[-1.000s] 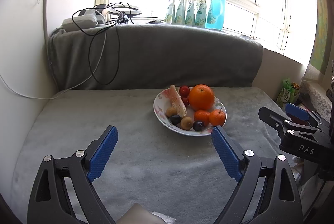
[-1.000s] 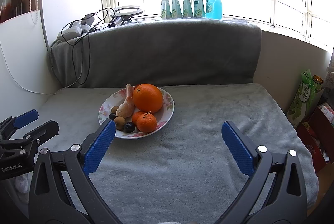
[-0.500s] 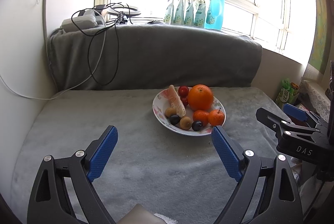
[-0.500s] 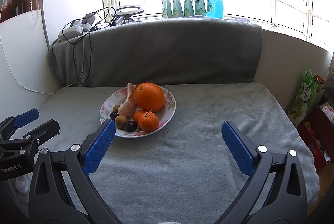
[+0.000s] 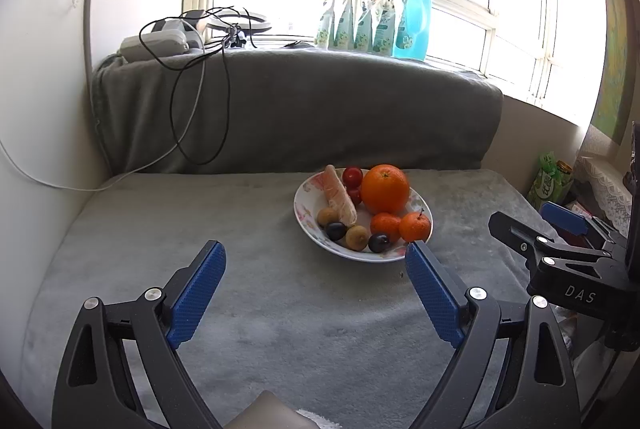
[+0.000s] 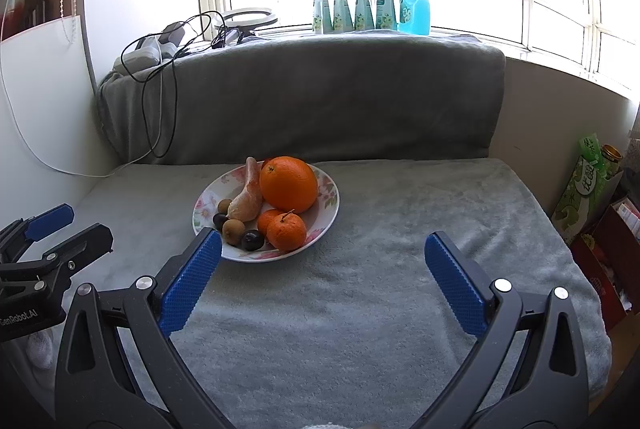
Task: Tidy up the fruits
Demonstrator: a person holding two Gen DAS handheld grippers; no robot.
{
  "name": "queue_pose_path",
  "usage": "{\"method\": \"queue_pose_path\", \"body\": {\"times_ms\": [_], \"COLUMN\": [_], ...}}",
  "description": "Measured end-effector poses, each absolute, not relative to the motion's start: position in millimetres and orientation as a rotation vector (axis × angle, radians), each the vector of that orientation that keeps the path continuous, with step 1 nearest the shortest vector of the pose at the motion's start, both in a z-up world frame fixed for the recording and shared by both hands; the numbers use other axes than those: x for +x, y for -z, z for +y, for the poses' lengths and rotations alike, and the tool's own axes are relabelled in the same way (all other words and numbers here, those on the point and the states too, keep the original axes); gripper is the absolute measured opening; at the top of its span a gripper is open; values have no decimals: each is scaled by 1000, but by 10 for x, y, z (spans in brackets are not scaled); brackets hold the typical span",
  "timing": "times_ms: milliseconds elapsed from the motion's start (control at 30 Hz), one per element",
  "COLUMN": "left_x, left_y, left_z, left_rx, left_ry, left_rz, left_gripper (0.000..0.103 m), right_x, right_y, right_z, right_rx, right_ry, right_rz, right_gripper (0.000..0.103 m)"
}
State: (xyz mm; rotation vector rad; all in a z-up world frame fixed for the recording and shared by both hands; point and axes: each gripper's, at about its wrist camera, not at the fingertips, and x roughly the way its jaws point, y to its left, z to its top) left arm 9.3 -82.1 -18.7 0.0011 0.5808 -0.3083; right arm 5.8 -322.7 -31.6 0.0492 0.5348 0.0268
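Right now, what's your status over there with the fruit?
Left gripper open, empty. Right gripper open, empty. Fruit all on flowered plate, big orange on top. Grey blanket ahead, nothing blocking.

Left claw point(image 5: 316, 261): arms cut off by bottom edge, hand holding it out of frame. Pale object point(image 5: 264, 411) between arm bases, mostly cropped, can't ID. Right claw point(image 6: 322, 251): arms cropped the same way; in left-wrist view only its tip shows at right edge. Plate point(image 6: 330, 207) ahead-left of right claw: near rim hidden behind the claw's left blue pad point(image 6: 190, 279). Cherry tomatoes point(image 5: 353, 176) clear ahead of left claw, but from right wrist hidden behind big orange point(image 6: 289, 184). Pouch point(image 6: 346, 11) labels on sill, far beyond both claws: too small to read. Boxes point(image 6: 612, 253) right of right claw run off frame.
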Motion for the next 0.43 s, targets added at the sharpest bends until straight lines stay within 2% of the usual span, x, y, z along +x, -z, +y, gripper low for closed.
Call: {"method": "queue_pose_path", "body": {"times_ms": [433], "left_x": [104], "left_y": [206], "left_z": [-805], "left_rx": [5], "left_ry": [302], "left_rz": [577], "left_gripper": [91], "right_x": [73], "right_y": [326], "right_z": [-3235], "right_rx": [48], "right_ry": [-31], "right_rz": [536], "right_gripper": [103]}}
